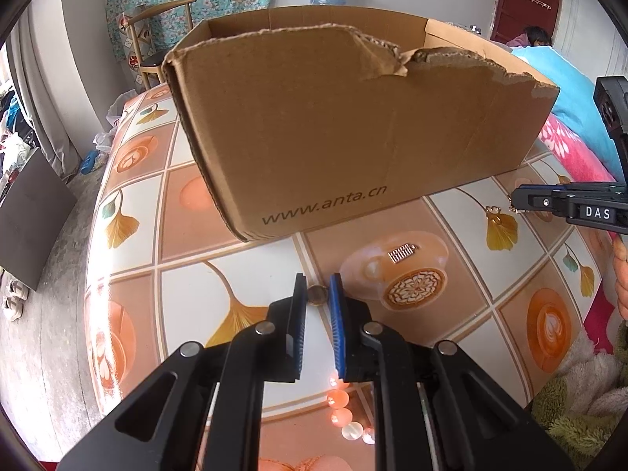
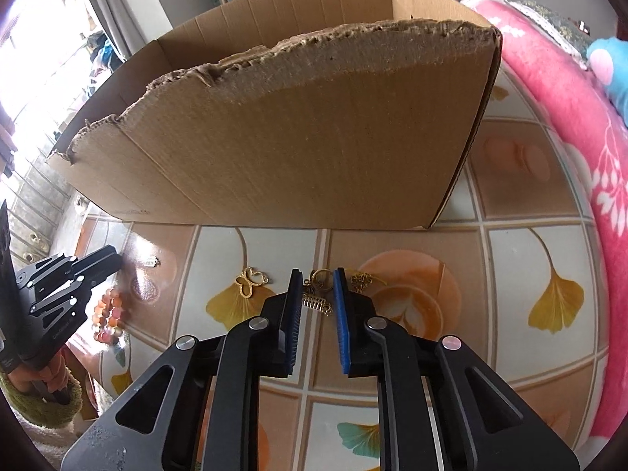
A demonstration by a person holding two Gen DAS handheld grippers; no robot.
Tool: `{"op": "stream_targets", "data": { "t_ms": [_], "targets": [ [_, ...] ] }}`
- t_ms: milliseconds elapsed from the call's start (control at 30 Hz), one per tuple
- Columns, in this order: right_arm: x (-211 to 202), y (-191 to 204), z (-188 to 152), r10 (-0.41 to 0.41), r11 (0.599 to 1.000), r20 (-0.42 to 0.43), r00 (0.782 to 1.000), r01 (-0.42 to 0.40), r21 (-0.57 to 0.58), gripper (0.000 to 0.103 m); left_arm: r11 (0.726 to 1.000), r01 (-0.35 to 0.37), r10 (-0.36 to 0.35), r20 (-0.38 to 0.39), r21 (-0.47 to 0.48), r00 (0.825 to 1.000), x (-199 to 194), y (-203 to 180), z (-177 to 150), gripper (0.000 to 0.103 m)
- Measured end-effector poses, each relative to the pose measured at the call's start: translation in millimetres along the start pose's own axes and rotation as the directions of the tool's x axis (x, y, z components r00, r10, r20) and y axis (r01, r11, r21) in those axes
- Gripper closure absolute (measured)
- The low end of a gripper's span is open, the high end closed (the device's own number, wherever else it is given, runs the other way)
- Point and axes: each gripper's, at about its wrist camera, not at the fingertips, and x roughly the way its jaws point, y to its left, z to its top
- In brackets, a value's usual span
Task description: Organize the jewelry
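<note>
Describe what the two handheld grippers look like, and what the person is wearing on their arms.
Both the left gripper and the right gripper are matte black linkage frames with silver pivot pins and blue ribbed pads on the fingers. White letters, DAS, mark the right one's side. A fuzzy olive-green sleeve covers the left wrist.

Between the pads of my right hand-held gripper (image 2: pixel 317 274) lies a small gold comb-shaped charm (image 2: pixel 315 301) on a ring, its teeth hanging toward me, flat on the worktop (image 2: pixel 510 259). Just right of it sits a bunched gold chain (image 2: pixel 363 280), partly hidden behind the blue pad. To the left, a little apart, a gold butterfly pendant (image 2: pixel 251 282) lies flat on a printed leaf. Further left a tiny silver comb-like piece (image 1: pixel 401 253) rests on the coffee-cup print. A bracelet of orange and pale beads (image 2: pixel 106 320) curls near the worktop's edge. A gold ring-shaped piece (image 1: pixel 317 295) lies between my left hand-held gripper's (image 1: pixel 318 278) tips. The torn, open cardboard box (image 1: pixel 333 129) stands behind them all.
</note>
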Motion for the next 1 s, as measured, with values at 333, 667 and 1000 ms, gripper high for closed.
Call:
{"op": "stream_targets", "data": {
  "t_ms": [333,667,1000],
  "targets": [
    [6,12,4,-0.031,0.999,-0.002,1.0,0.031,-0.041,0.095,1.0,-0.006,0.006,0.0,-0.002,1.0,0,0,0,0.092],
    [-6,8,3,-0.007,1.0,0.032,0.999,0.007,-0.027,0.095,1.0,-0.001,0.001,0.018,-0.006,1.0,0,0,-3,0.092],
    [-32,2,-5,0.007,1.0,0.101,0.995,-0.006,-0.009,0.095,0.999,0.037,-0.036,0.05,-0.028,0.998,-6,7,-7,0.092]
  ]
}}
